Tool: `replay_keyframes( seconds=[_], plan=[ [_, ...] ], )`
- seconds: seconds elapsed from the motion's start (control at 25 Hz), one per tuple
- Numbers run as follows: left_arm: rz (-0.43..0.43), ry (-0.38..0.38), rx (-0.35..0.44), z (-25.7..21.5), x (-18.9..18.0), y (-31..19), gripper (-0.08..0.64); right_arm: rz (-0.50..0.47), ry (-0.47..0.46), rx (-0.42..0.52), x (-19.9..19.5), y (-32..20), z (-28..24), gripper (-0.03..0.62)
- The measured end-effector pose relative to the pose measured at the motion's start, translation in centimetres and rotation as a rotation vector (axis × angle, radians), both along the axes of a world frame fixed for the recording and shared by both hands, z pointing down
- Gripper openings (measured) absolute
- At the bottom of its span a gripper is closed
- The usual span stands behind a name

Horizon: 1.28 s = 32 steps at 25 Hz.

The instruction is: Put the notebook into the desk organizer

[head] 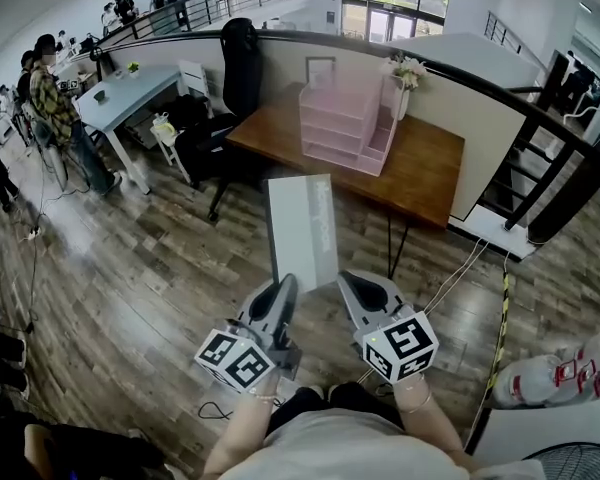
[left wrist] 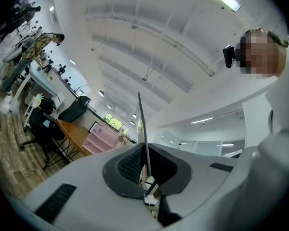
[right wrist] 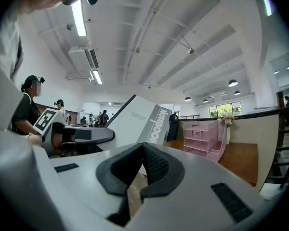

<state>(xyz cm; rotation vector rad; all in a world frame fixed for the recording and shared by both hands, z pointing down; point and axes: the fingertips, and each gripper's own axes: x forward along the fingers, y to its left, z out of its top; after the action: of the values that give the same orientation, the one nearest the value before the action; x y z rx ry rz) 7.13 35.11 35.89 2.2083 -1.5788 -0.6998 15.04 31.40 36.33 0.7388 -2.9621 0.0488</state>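
Note:
A grey and white notebook [head: 302,230] stands upright in the air over the wooden floor. My left gripper [head: 283,290] is shut on its lower edge. In the left gripper view the notebook [left wrist: 141,124] shows edge-on as a thin line clamped between the dark pads [left wrist: 130,165]. My right gripper [head: 352,284] hangs just right of the notebook, shut, with nothing between its pads [right wrist: 156,165]. From there the notebook [right wrist: 137,119] shows its printed cover to the left. The pink desk organizer [head: 345,126] stands on the brown desk [head: 430,168] ahead, and shows as the organizer [right wrist: 204,138] in the right gripper view.
A black office chair [head: 215,118] stands left of the desk. People stand by a white table [head: 120,93] at far left. A black stair railing [head: 540,168] runs on the right. Cables [head: 460,268] trail on the floor, and water bottles [head: 550,373] lie at lower right.

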Motion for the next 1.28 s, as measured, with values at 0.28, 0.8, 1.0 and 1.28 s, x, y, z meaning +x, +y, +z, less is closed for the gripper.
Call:
replay_keyframes(
  seconds=[0.28, 0.8, 1.0, 1.28],
  plan=[
    [0.024, -0.043, -0.014, 1.0, -1.3, 0.2, 0.021, 0.002, 0.002, -0.034, -1.7, 0.3, 1.7, 0.012],
    [-0.002, 0.000, -0.022, 2.2, -5.9, -7.7, 0.021, -0.018, -0.007, -0.036, -6.6, -8.8, 2.2, 0.012],
    [-0.020, 0.001, 0.000, 1.5, -8.9, -13.6, 0.021, -0.018, -0.026, -0.023, -9.1, -15.4, 1.5, 0.012],
    [-0.036, 0.001, 0.012, 0.7, -11.5, -22.2, 0.021, -0.048, -0.043, -0.010, -12.1, -23.8, 0.9, 0.012]
  ],
)
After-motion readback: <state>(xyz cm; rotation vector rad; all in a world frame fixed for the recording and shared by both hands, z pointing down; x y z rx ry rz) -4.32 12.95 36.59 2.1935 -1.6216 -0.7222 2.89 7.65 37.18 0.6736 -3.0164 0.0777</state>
